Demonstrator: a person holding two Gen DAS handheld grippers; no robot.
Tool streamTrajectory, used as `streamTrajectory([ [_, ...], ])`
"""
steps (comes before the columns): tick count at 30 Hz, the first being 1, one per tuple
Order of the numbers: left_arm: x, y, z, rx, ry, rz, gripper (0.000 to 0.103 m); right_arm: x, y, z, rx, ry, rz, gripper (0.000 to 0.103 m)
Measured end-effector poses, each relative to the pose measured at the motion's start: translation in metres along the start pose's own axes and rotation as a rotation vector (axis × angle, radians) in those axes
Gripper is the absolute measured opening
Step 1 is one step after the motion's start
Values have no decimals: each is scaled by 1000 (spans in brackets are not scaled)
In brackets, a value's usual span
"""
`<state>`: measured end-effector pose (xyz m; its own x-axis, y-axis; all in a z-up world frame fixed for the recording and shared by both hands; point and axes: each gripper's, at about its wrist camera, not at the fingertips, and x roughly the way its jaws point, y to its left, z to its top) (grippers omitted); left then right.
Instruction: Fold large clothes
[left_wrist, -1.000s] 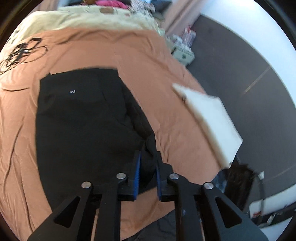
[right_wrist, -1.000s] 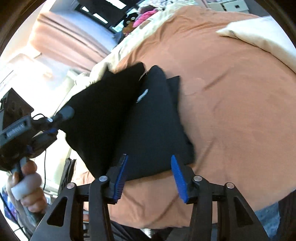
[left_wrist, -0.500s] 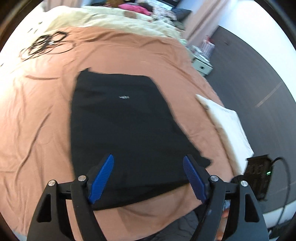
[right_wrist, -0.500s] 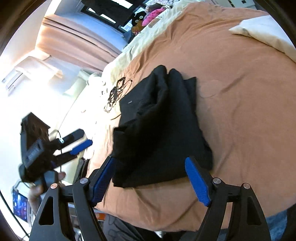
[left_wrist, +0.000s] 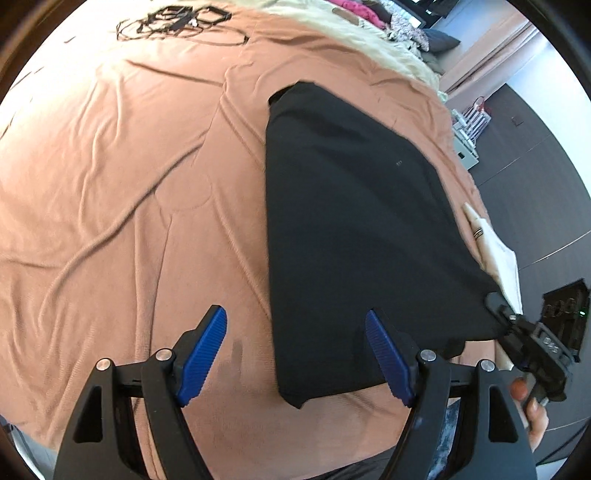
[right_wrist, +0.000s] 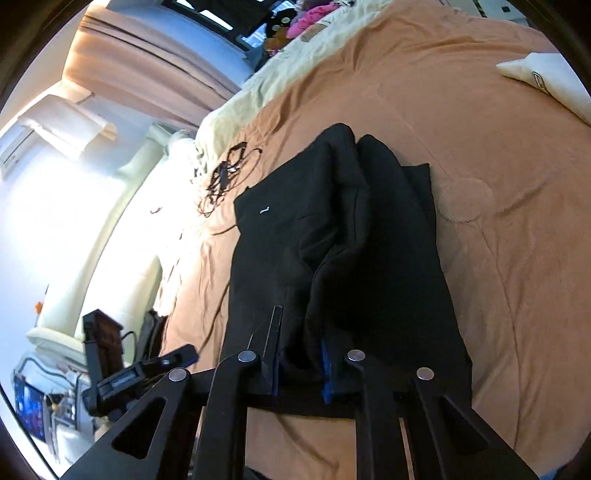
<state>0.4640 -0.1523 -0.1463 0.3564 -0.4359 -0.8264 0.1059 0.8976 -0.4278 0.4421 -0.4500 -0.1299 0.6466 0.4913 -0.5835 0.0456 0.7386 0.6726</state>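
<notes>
Left wrist view: left tool (left_wrist: 295, 354) released, blue pads wide apart, nothing between them. Black garment (left_wrist: 354, 221) lies on the brown bed cover (left_wrist: 129, 184), right of centre in the frame, long axis running from the lower middle up toward the upper right. Its near left edge falls between the pads' line of sight, and the near corner sits just ahead of the right pad. Right tool (left_wrist: 496, 304) shows at the lower right edge of the frame, touching the garment's near right corner. Cables (left_wrist: 177, 22) sit at the top left, well apart. Right wrist view: right tool (right_wrist: 301, 369) clenched on a bunched fold of the black garment (right_wrist: 332, 240), cloth pinched between the pads at the near hem. The garment stretches away from this tool toward the upper centre of the frame, a raised ridge running along its length, small white logo on the left panel. The left tool (right_wrist: 173, 360) sits at the lower left, off the garment's left edge and not touching it. Judgement: right hand already has its corner; the left one is nearest the free near-left corner and would need to close on that before the next fold along the long axis.
</notes>
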Motion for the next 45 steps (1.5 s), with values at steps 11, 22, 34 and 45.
streamTrajectory([
  [11, 39, -27, -7, 54, 33, -23, 67, -19, -60, -30, 92, -20, -22, 10],
  [22, 41, -44, 1, 101, 56, 7, 51, -29, -69, -39, 84, 17, -62, 36],
  [34, 52, -32, 54, 55, 20, -33, 51, -5, -78, 43, 13, 51, -31, 84],
  [45, 73, -25, 95, 37, 9, -63, 51, 47, -97, 93, 35, 130, 12, 84],
])
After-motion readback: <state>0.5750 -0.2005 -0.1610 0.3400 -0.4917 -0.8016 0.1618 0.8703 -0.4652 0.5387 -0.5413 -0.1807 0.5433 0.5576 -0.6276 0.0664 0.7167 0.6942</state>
